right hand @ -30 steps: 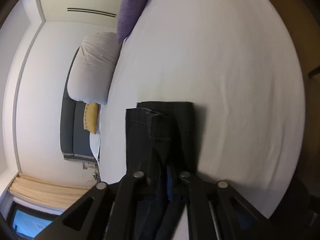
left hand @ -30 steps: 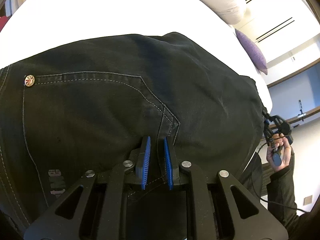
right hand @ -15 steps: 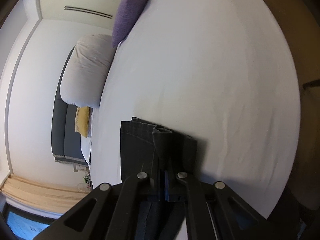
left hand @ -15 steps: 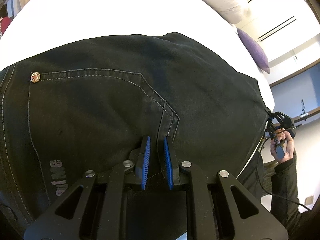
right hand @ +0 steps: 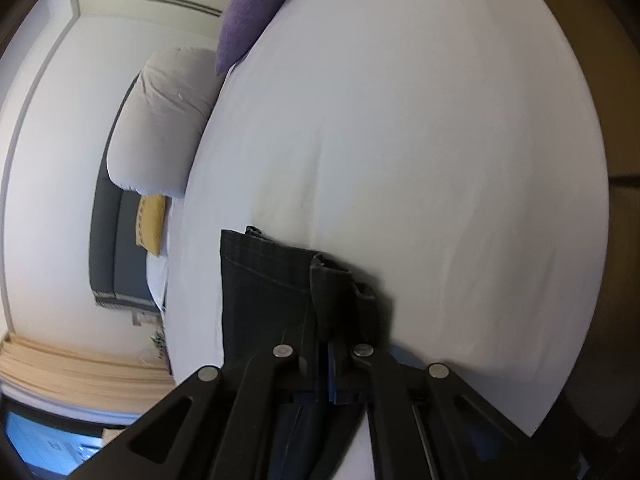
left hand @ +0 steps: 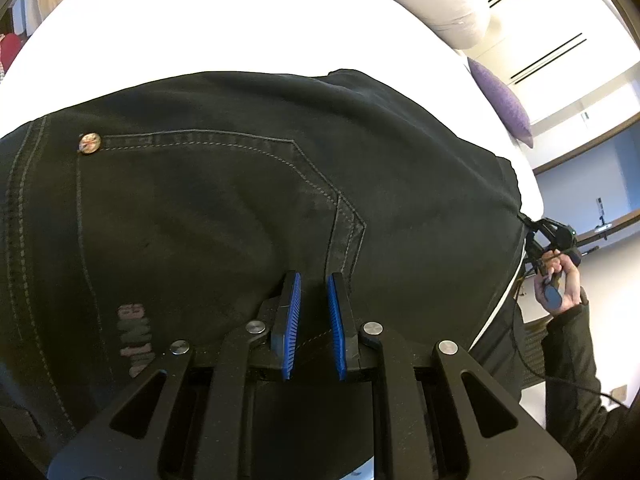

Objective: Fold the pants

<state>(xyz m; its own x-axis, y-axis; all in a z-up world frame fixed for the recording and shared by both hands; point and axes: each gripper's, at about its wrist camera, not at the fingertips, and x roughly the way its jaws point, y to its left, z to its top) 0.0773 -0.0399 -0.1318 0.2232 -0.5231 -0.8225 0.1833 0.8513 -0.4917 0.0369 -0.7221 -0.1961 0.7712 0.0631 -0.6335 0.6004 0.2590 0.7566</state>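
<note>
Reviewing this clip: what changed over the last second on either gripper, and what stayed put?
In the right wrist view, the pants hem slid toward the camera and less cloth shows past the right gripper, which stays shut on it. In the left wrist view, the rivet drifted right and the printed patch came clearer. The left gripper stays slightly open over the seat; the bed is unchanged.

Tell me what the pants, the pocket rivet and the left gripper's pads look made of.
Pants: black denim by the look, a matte woven face with pale contrast topstitching around the pocket. Rivet: probably metal, a small shiny coppery disc with a stamped pattern. Left gripper pads: bright blue with fine ridges, likely rubber or soft plastic, set on black rigid fingers.
</note>
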